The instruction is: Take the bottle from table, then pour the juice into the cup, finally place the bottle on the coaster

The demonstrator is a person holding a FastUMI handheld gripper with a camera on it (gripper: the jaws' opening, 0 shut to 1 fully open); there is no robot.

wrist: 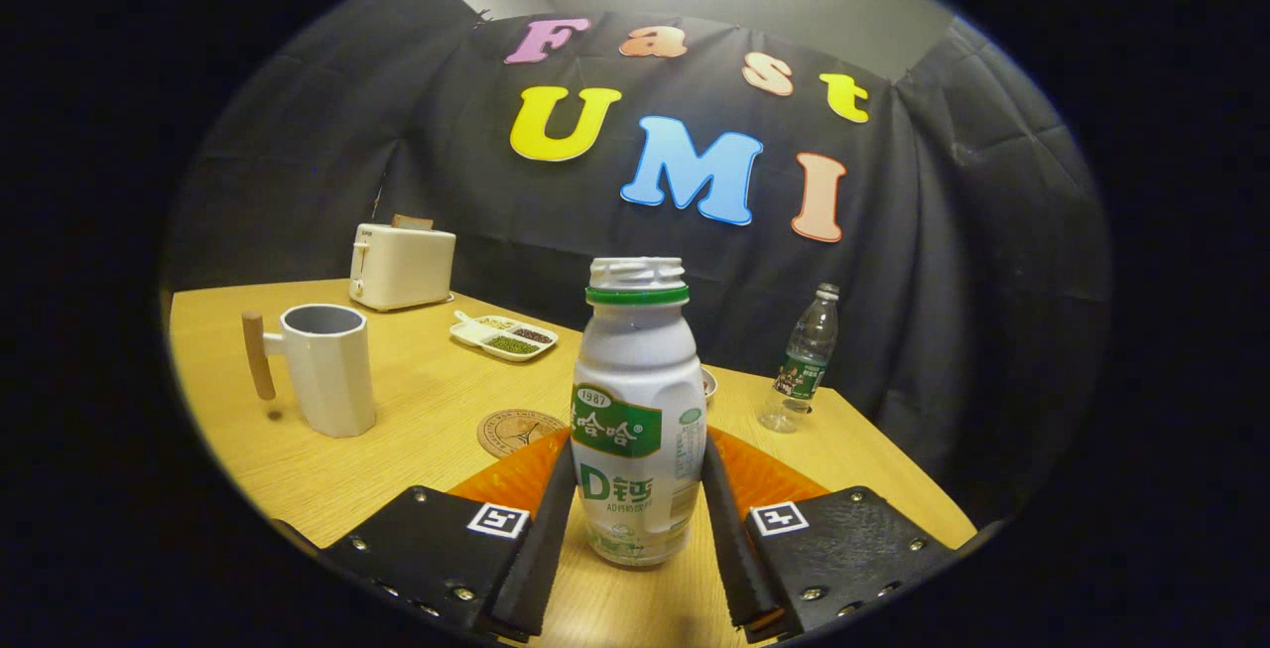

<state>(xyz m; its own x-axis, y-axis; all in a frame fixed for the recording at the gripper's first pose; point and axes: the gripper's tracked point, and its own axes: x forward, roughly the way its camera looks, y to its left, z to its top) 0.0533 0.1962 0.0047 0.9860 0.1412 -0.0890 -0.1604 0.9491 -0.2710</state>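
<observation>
A white plastic bottle [635, 410] with a green label and an open neck stands upright between my fingers. My gripper [635, 519] is shut on the bottle's lower body, both fingers pressing its sides. Whether its base rests on the wooden table [397, 450] or hangs just above it I cannot tell. A white faceted cup [327, 370] with a wooden handle stands beyond the fingers to the left. A round cork coaster [516, 430] lies flat just ahead of the left finger, partly hidden by the bottle.
A white toaster [402, 266] stands at the table's far left edge. A white divided dish [504, 335] with seeds lies behind the coaster. A clear water bottle [802, 362] stands to the right near the table's edge. A small bowl [708, 385] peeks out behind the white bottle.
</observation>
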